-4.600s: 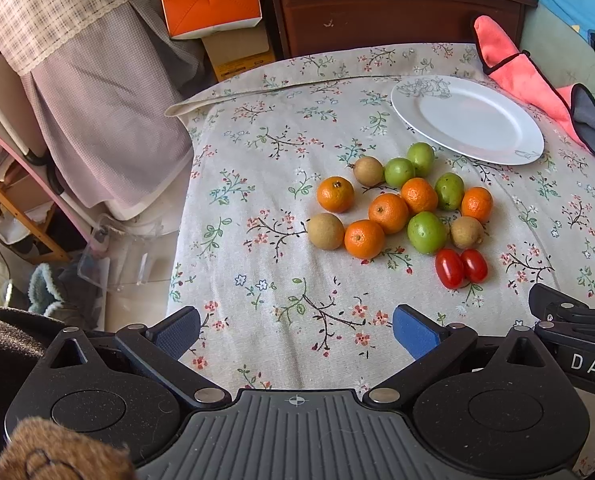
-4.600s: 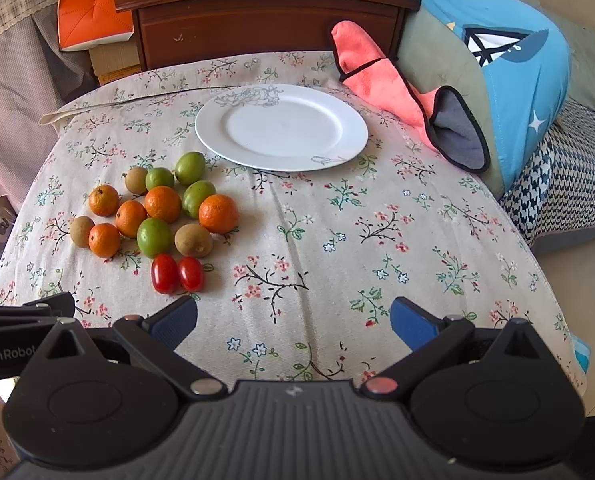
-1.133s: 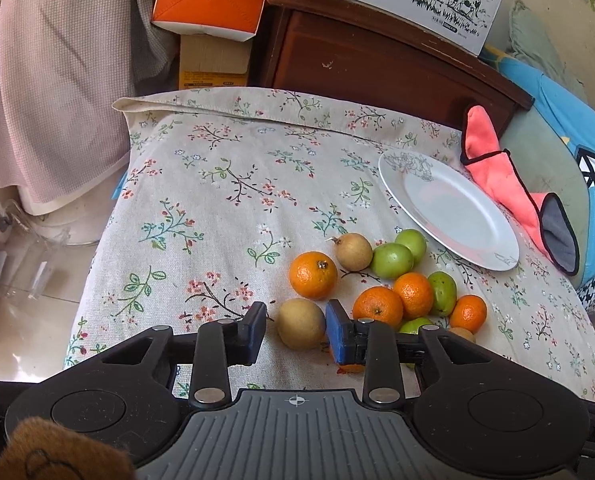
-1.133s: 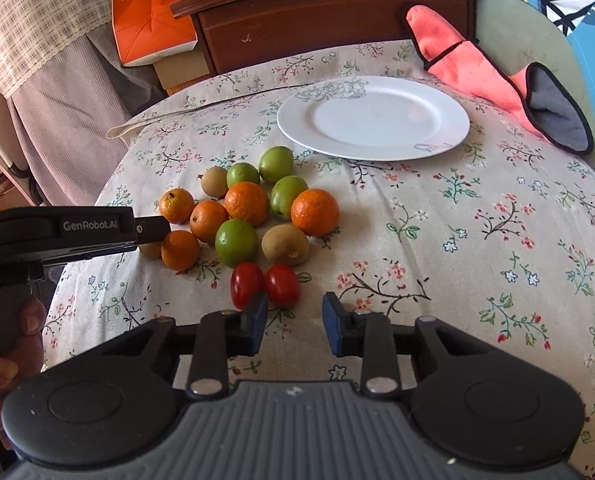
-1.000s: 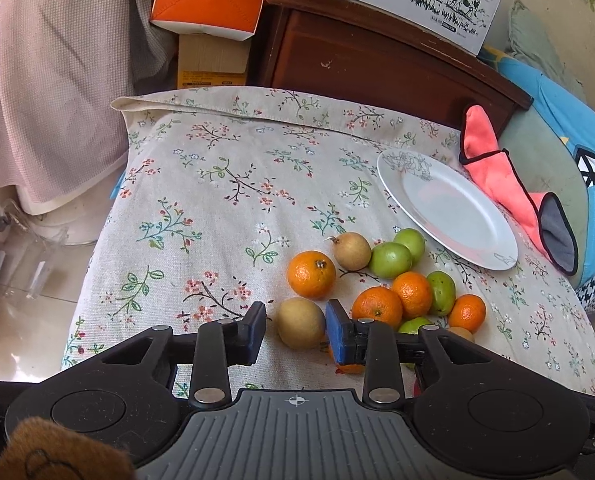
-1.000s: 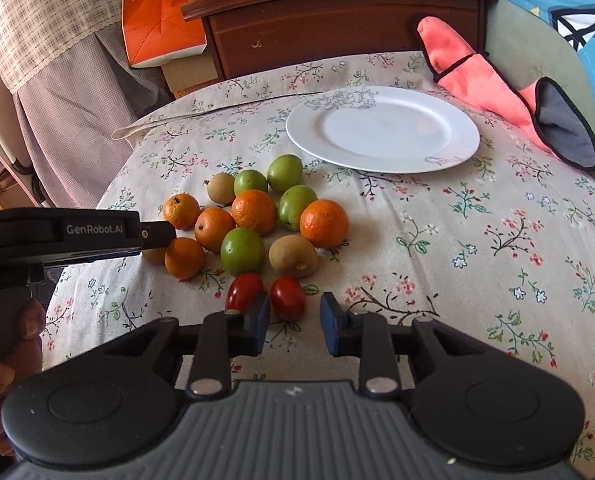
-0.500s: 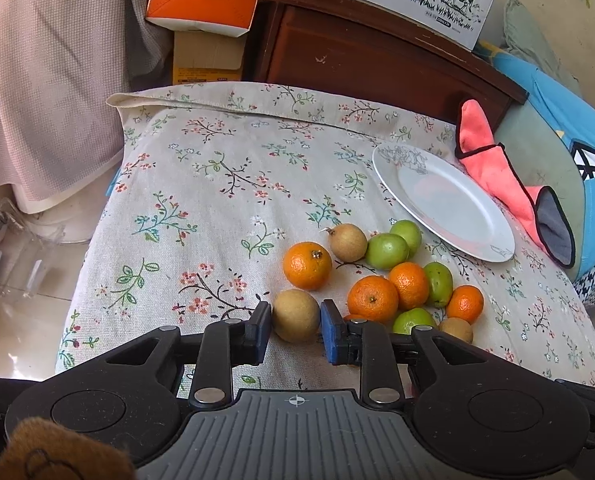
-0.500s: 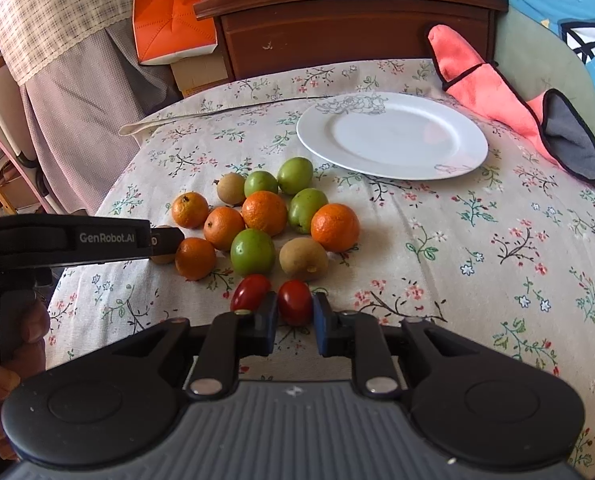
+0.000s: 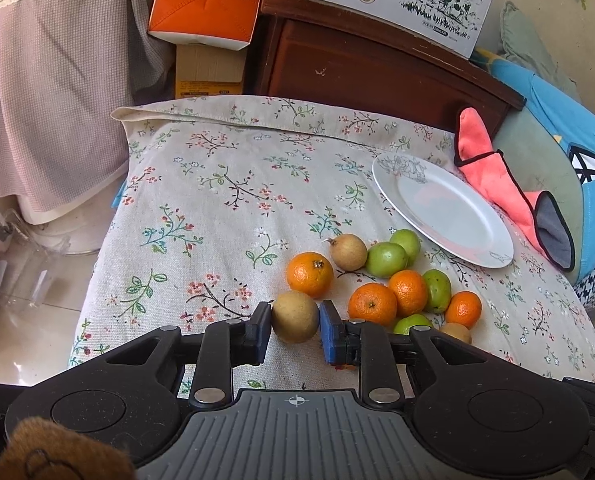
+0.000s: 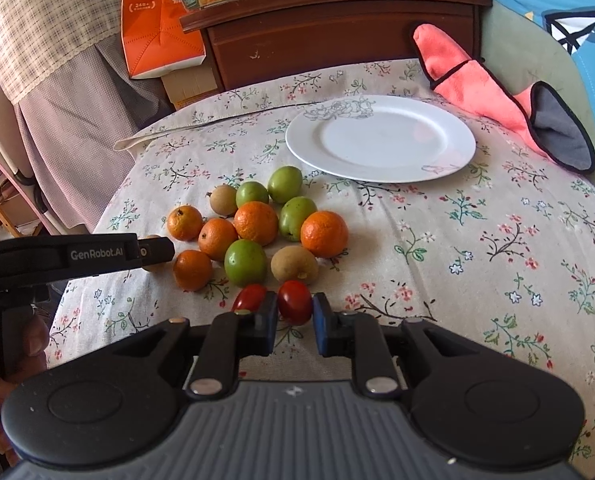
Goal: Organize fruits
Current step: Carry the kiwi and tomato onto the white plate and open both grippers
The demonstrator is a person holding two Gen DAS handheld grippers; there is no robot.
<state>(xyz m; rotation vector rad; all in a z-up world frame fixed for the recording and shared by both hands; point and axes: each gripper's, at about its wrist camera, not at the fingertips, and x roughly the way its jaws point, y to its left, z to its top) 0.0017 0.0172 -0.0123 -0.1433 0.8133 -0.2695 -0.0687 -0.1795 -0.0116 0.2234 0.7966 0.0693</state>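
In the left wrist view my left gripper (image 9: pixel 295 314) has its jaws closing, and both pads press a round brown fruit (image 9: pixel 296 320) lying on the floral cloth. Just beyond it sit several oranges (image 9: pixel 309 274) and green fruits (image 9: pixel 386 259). My right gripper (image 10: pixel 295 306) is shut on a red cherry tomato (image 10: pixel 294 302). A second tomato (image 10: pixel 249 298) lies just left of the left finger. An empty white plate (image 10: pixel 379 138) rests behind the fruit cluster (image 10: pixel 255 222). The left gripper (image 10: pixel 155 252) shows side-on at the cluster's left edge.
A pink and grey mitt (image 10: pixel 497 108) lies right of the plate, against a blue cushion (image 10: pixel 557 12). A dark wooden cabinet (image 10: pixel 337 28) and an orange carton (image 10: pixel 157 28) stand behind the table. The table edge drops off on the left. A person's hand (image 10: pixel 1 364) holds the left gripper.
Both grippers lowered onto the fruit and narrowed their jaws. The left pads came together on the brown fruit, the right pads on the tomato. Neither hand shifted in the last second.
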